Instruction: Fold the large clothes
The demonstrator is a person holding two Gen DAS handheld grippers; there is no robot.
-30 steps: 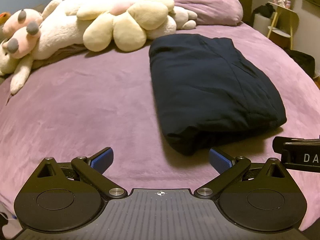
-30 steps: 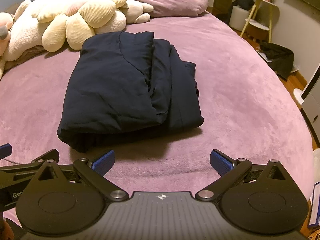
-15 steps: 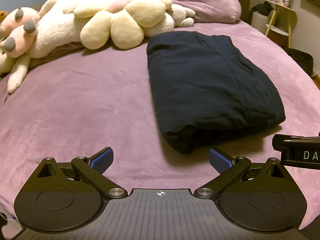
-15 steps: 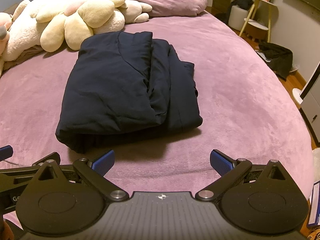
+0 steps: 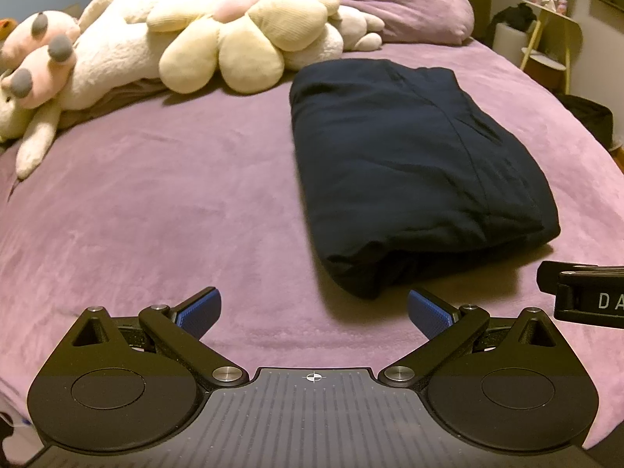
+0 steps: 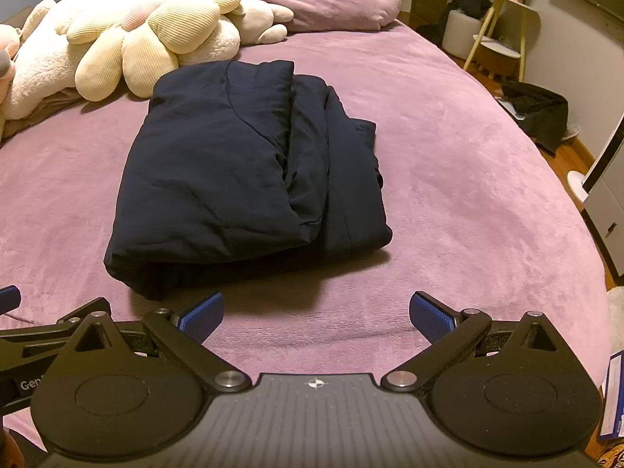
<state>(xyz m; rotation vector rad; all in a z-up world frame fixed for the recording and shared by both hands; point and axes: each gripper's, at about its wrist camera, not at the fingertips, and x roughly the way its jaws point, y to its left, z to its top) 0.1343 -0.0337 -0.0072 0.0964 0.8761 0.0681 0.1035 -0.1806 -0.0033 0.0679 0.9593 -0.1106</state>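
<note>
A dark navy garment point(image 5: 405, 163) lies folded into a thick rectangle on the purple bed cover point(image 5: 156, 202). It also shows in the right wrist view point(image 6: 241, 171), with layered folds along its right side. My left gripper point(image 5: 314, 310) is open and empty, low over the bed just short of the garment's near left corner. My right gripper point(image 6: 316, 314) is open and empty, just short of the garment's near edge. Part of the right gripper shows at the right edge of the left wrist view point(image 5: 585, 296).
Cream and pink plush toys point(image 5: 218, 39) and a purple pillow point(image 5: 409, 11) lie along the head of the bed. A side table point(image 6: 503, 19), a dark bag on the floor point(image 6: 542, 113) and a white unit point(image 6: 600, 195) stand right of the bed.
Both grippers have drawn slightly back and lower from the garment, staying open. The folded garment has not moved.
</note>
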